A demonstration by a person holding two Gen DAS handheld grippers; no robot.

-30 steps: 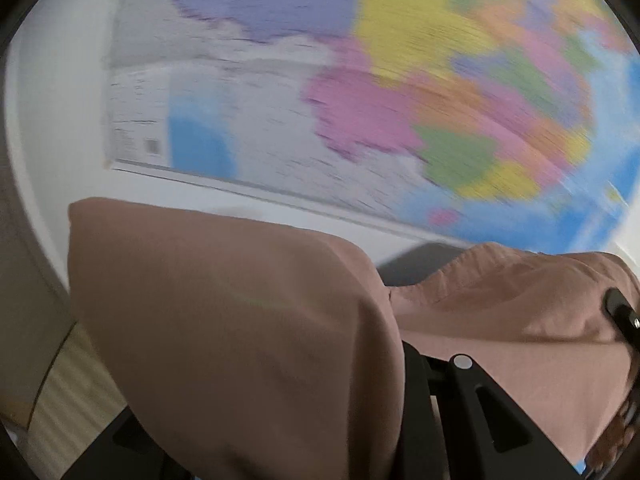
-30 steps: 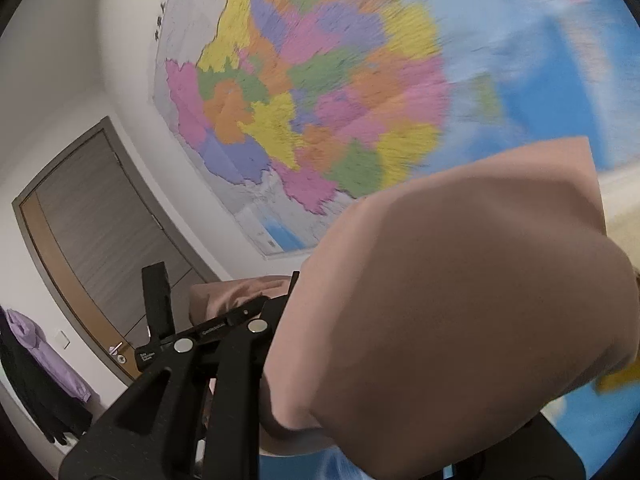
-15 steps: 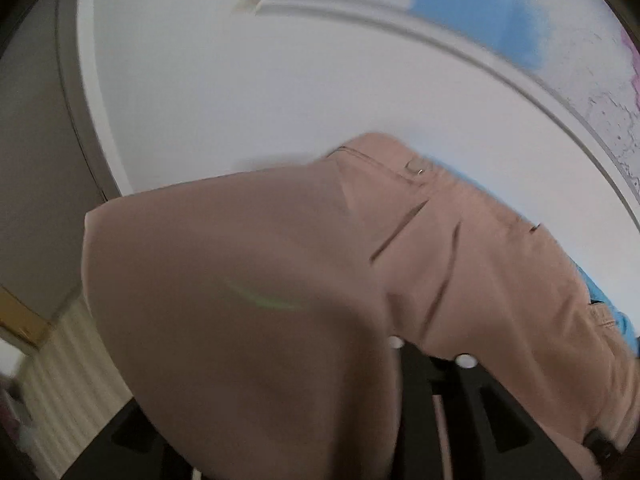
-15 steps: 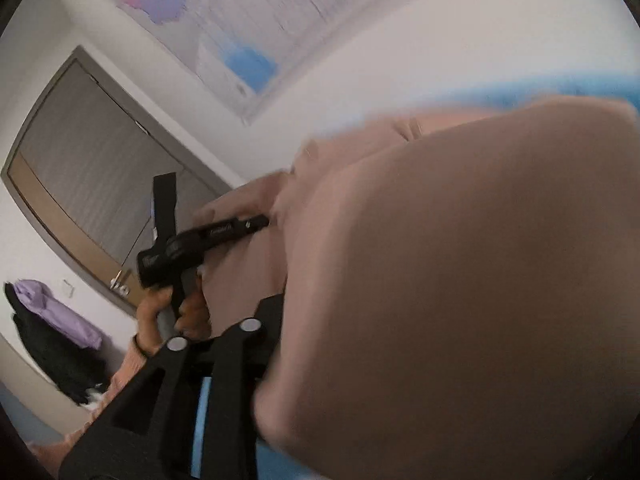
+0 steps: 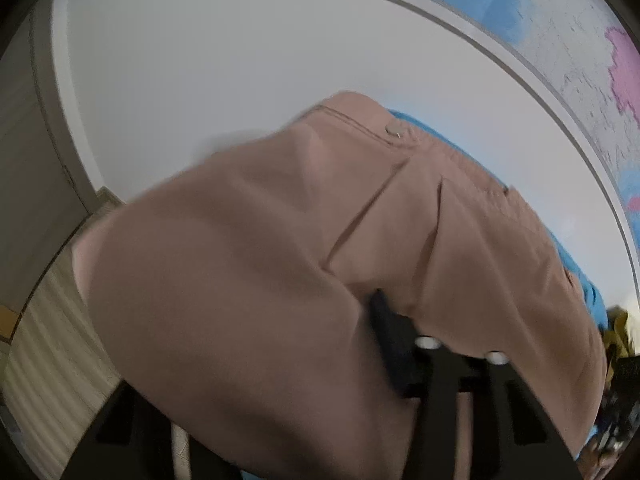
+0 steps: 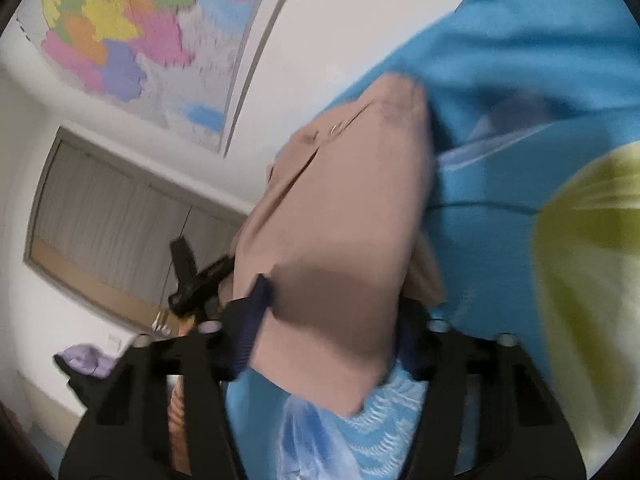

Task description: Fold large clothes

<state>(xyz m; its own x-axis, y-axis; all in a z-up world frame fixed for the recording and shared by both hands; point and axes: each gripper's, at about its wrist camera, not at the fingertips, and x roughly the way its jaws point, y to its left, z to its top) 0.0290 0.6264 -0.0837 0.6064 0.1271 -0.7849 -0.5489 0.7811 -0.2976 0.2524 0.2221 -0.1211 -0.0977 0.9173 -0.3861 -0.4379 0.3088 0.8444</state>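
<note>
the pink trousers [image 5: 280, 280] are draped over both of your grippers, waistband end reaching far onto the blue sheet [image 6: 500, 60]. your right gripper [image 6: 328, 320] is clamped on the fabric; your left gripper [image 5: 384, 340] is mostly covered, can't tell its grip. wall map [image 6: 132, 28] hangs behind.

One pair of tan trousers [image 5: 248, 264] is showing at centre frame, two black grippers, left [image 5: 384, 340] and right [image 6: 332, 320], are showing at the bottom, and one wall map [image 6: 132, 28] is hanging upper left.

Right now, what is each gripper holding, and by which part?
Both hold the pink trousers. The left gripper and right gripper each pinch folded cloth away from the buttoned waistband; which part exactly cannot be told.
</note>
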